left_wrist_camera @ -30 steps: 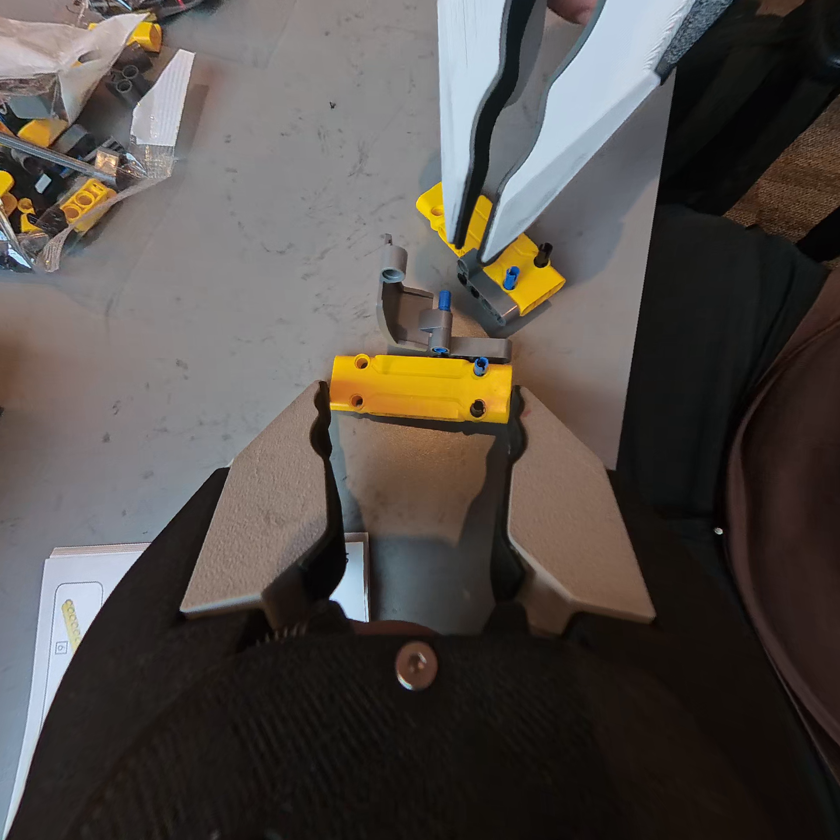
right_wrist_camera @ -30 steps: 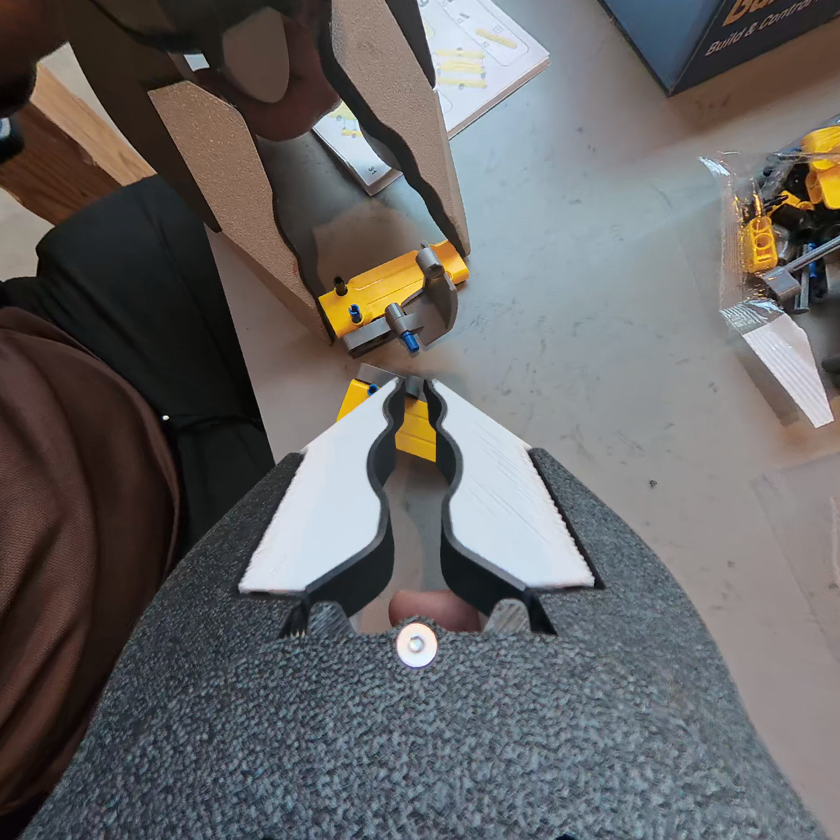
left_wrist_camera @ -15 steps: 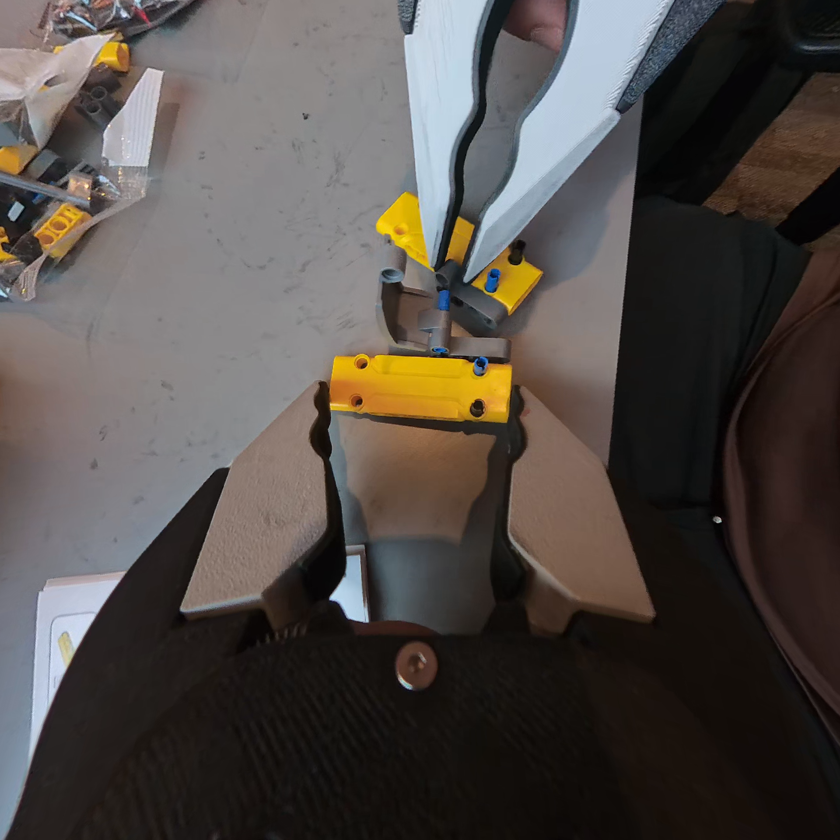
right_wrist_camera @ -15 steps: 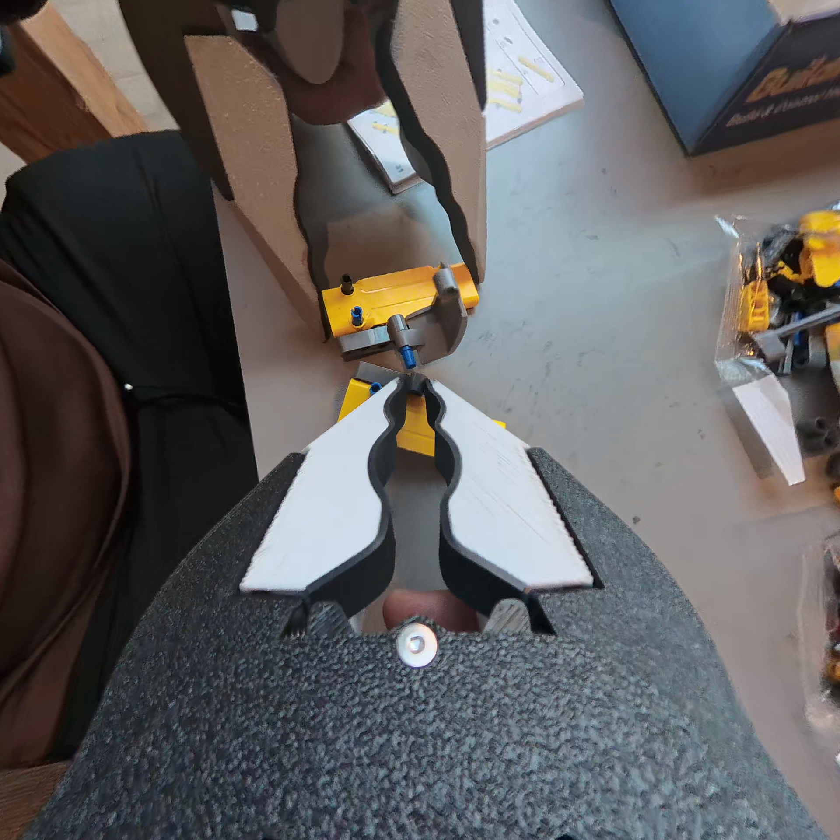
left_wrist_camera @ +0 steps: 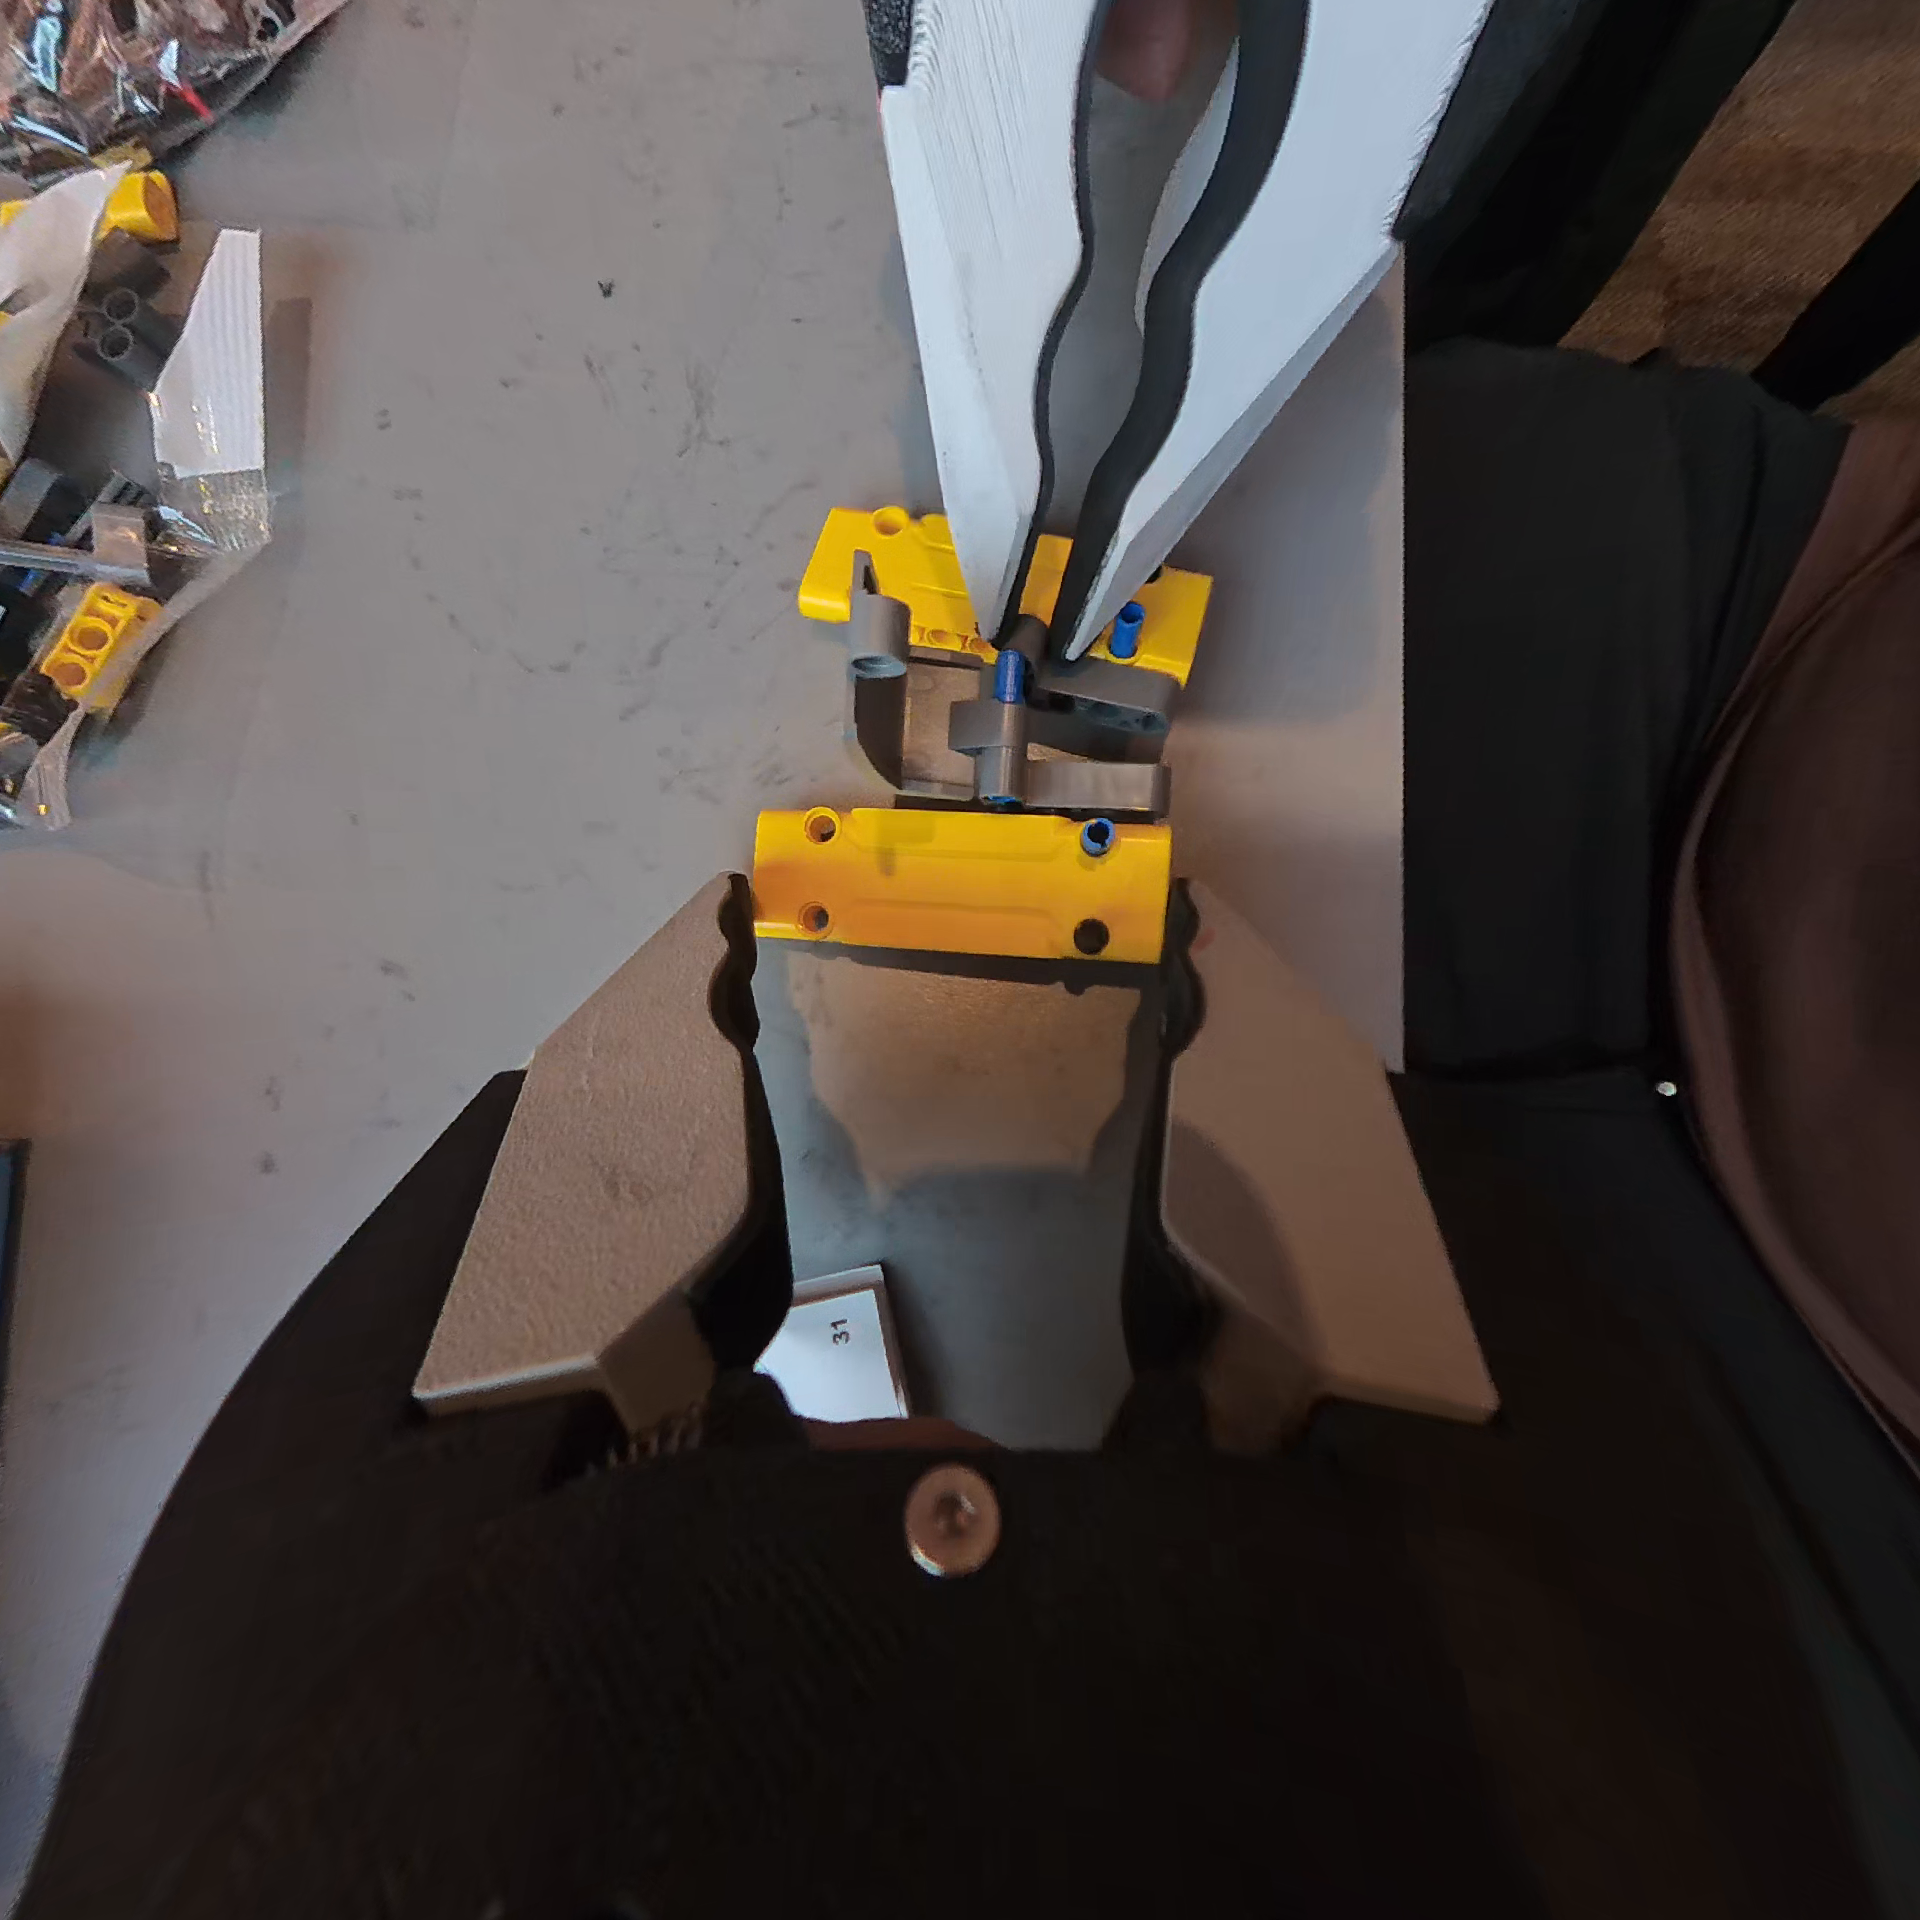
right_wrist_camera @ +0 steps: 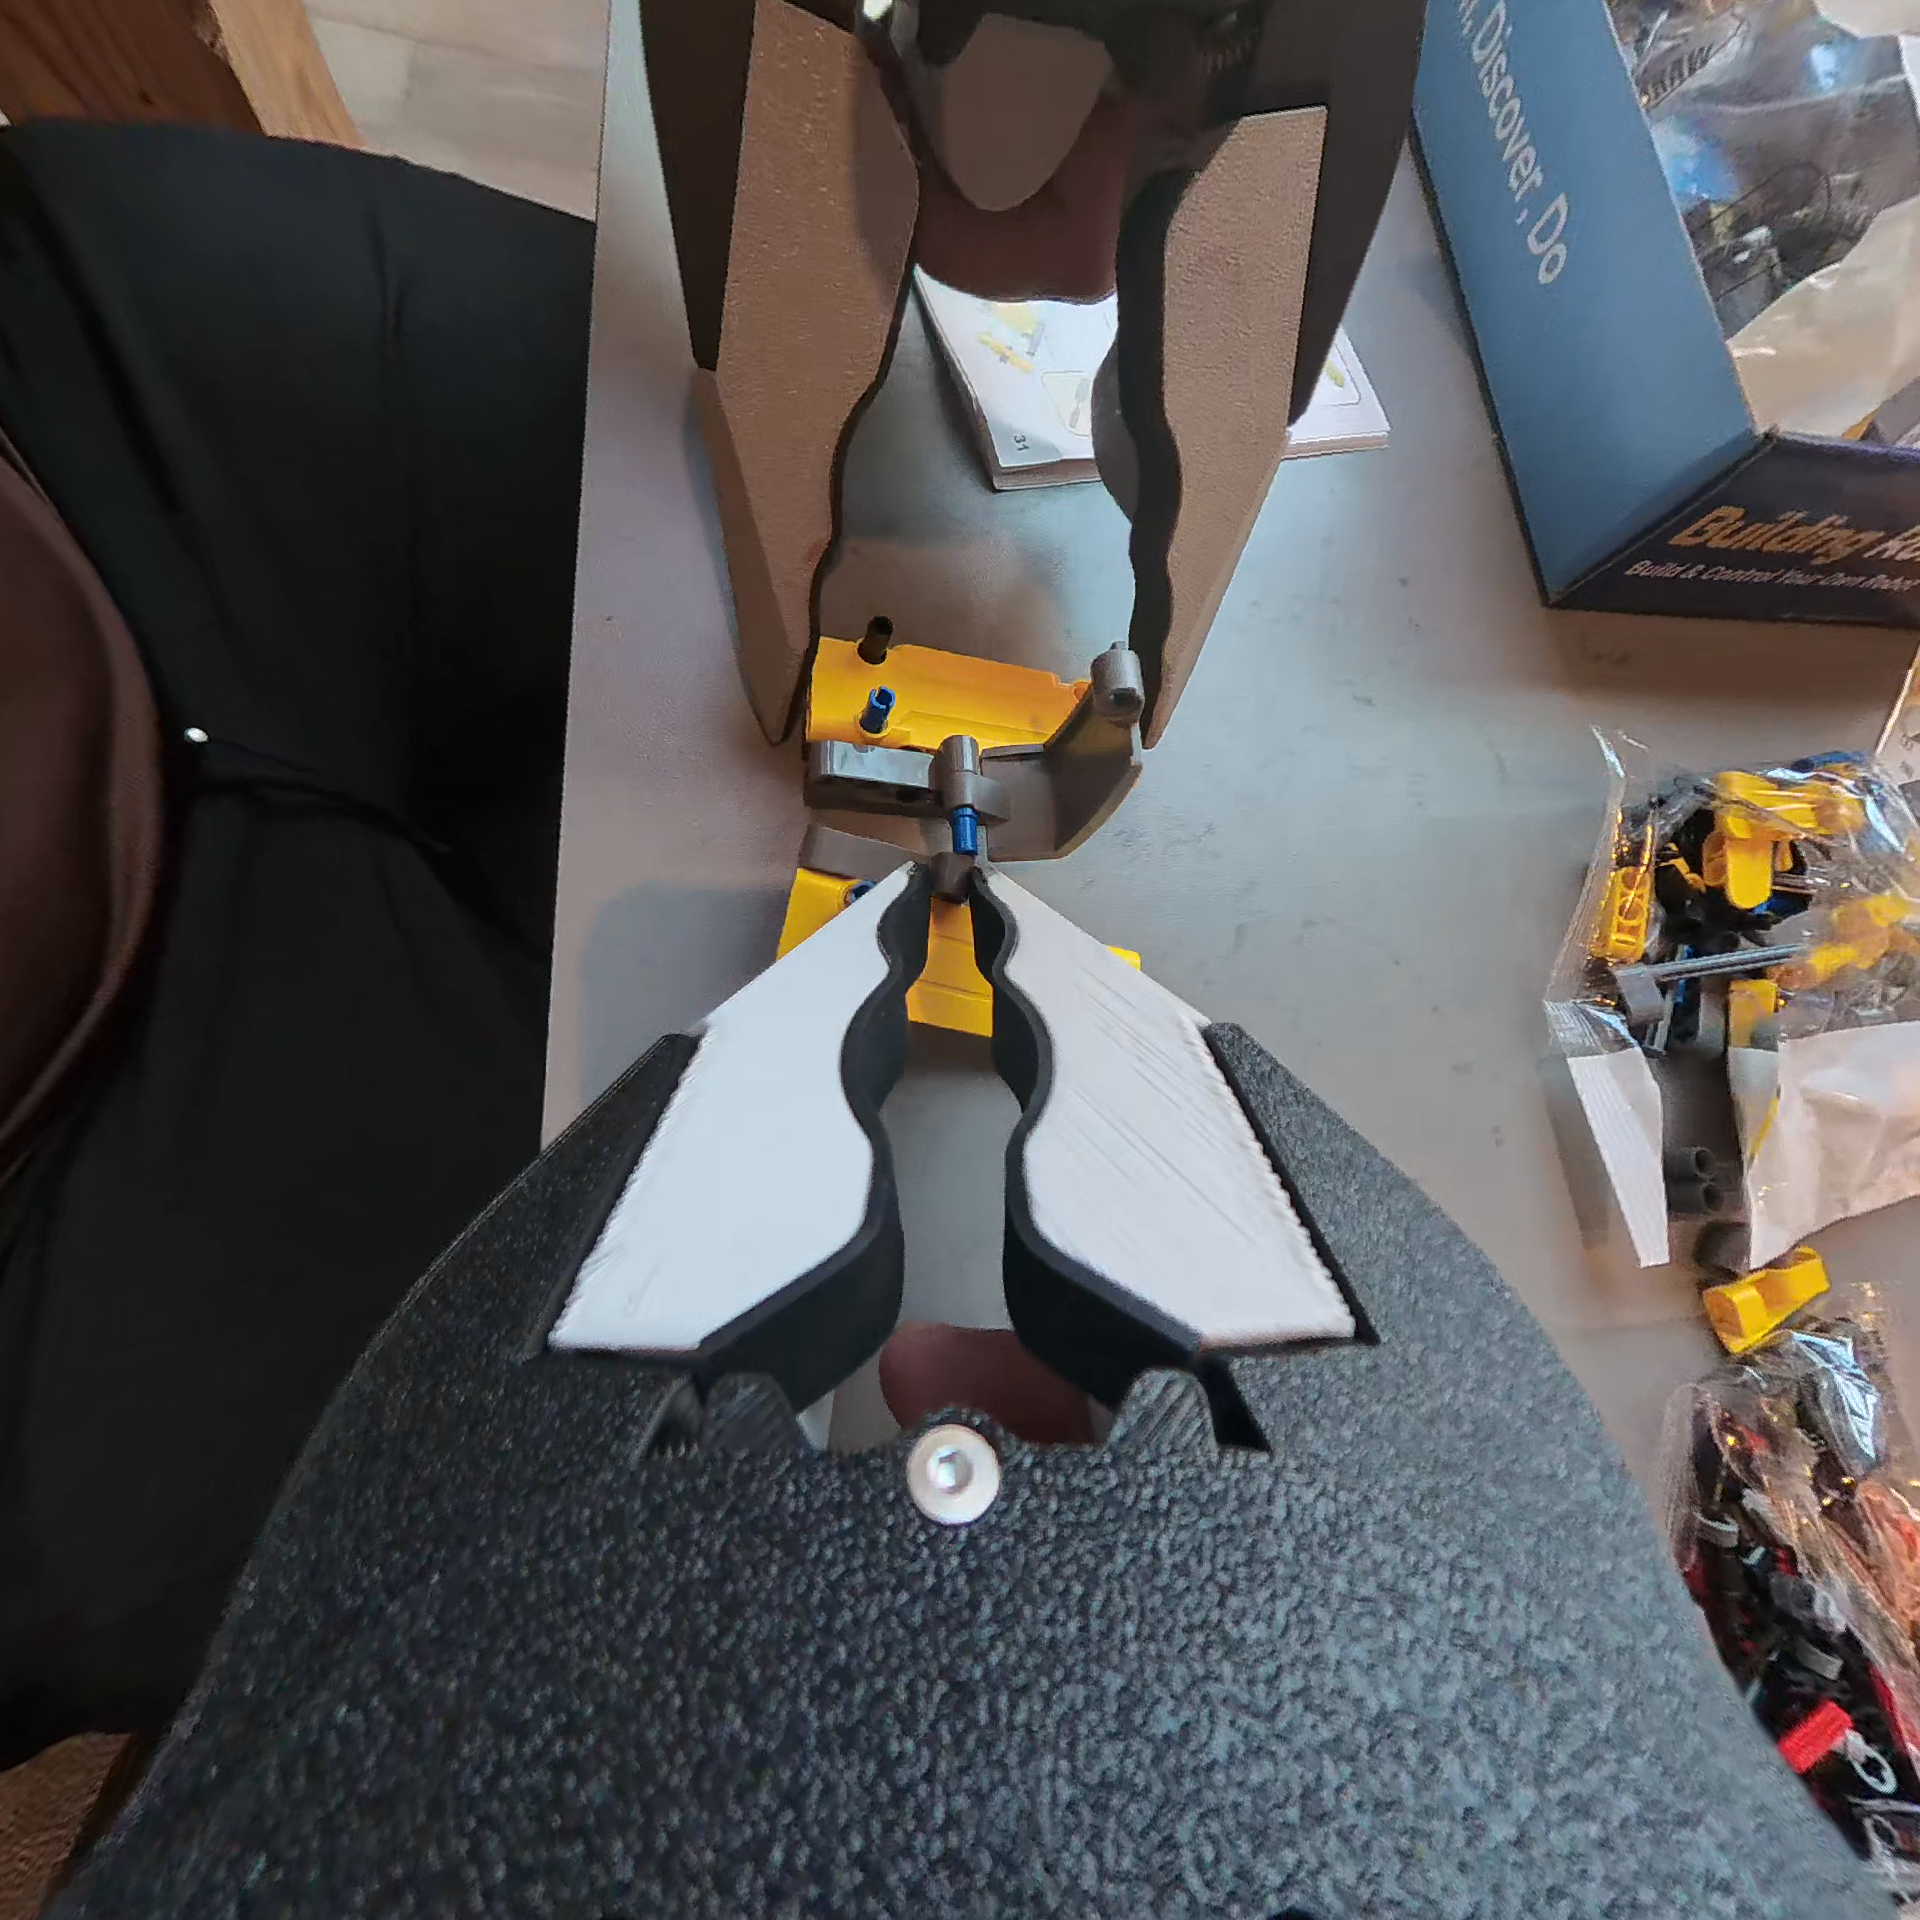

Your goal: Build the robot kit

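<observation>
At centre frame, a yellow panel (left_wrist_camera: 961, 883) carrying a grey bracket (left_wrist_camera: 914, 717) is clamped endwise in the left tongs (left_wrist_camera: 961, 914). The right tongs (right_wrist_camera: 948, 883) are clenched on a small grey connector (right_wrist_camera: 951, 871) on a second yellow panel (left_wrist_camera: 1164, 608) on the desk (left_wrist_camera: 520, 520). The plastic appears light, rigid and slick, best gripped on flat faces.

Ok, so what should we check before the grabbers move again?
1. Left gripper hold: its jaws press both ends of the near yellow panel. Ok.
2. Right gripper hold: its jaws pinch the small grey connector on the far yellow panel. Ok.
3. Blue pin line-up: it points straight at the grey connector. Ok.
4. Pin depth: the white jaws hide the joint. Cannot tell.
5. Far yellow panel resting on the table: partly hidden. Cannot tell.
6. Parts bags: off to the side, away from both grippers. Ok.
</observation>
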`<state>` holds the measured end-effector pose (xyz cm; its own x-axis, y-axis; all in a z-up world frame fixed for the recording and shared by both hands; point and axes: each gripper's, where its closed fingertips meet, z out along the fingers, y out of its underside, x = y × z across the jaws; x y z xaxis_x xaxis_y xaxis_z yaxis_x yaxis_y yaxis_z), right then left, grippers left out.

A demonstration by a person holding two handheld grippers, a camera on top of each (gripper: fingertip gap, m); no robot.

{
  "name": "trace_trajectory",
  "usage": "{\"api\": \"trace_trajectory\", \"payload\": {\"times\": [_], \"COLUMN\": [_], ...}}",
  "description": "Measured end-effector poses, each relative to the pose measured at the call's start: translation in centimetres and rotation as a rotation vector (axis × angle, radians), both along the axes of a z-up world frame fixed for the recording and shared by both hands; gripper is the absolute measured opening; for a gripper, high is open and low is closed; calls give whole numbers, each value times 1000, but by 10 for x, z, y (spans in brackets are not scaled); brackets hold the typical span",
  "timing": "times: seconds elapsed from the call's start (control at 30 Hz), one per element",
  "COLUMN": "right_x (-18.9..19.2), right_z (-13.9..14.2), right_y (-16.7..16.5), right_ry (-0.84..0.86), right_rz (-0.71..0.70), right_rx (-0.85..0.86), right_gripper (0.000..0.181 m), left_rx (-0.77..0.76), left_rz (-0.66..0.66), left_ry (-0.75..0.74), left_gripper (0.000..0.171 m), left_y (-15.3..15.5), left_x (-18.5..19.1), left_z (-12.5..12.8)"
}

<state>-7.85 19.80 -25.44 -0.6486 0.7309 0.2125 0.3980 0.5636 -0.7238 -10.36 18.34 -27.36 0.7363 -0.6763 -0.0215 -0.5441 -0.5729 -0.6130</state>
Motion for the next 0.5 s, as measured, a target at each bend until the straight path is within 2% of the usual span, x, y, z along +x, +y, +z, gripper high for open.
{"api": "trace_trajectory", "payload": {"times": [0.33,0.5], "right_x": [1,1], "right_z": [-1,-1], "right_y": [0,-1], "right_ry": [5,7], "right_rz": [20,29], "right_rx": [26,13], "right_gripper": [7,7], "left_rx": [-41,-25], "left_rz": [-32,-30], "left_ry": [37,-17], "left_gripper": [77,77], "left_y": [-1,-1], "left_x": [-1,0], "left_z": [0,-1]}}
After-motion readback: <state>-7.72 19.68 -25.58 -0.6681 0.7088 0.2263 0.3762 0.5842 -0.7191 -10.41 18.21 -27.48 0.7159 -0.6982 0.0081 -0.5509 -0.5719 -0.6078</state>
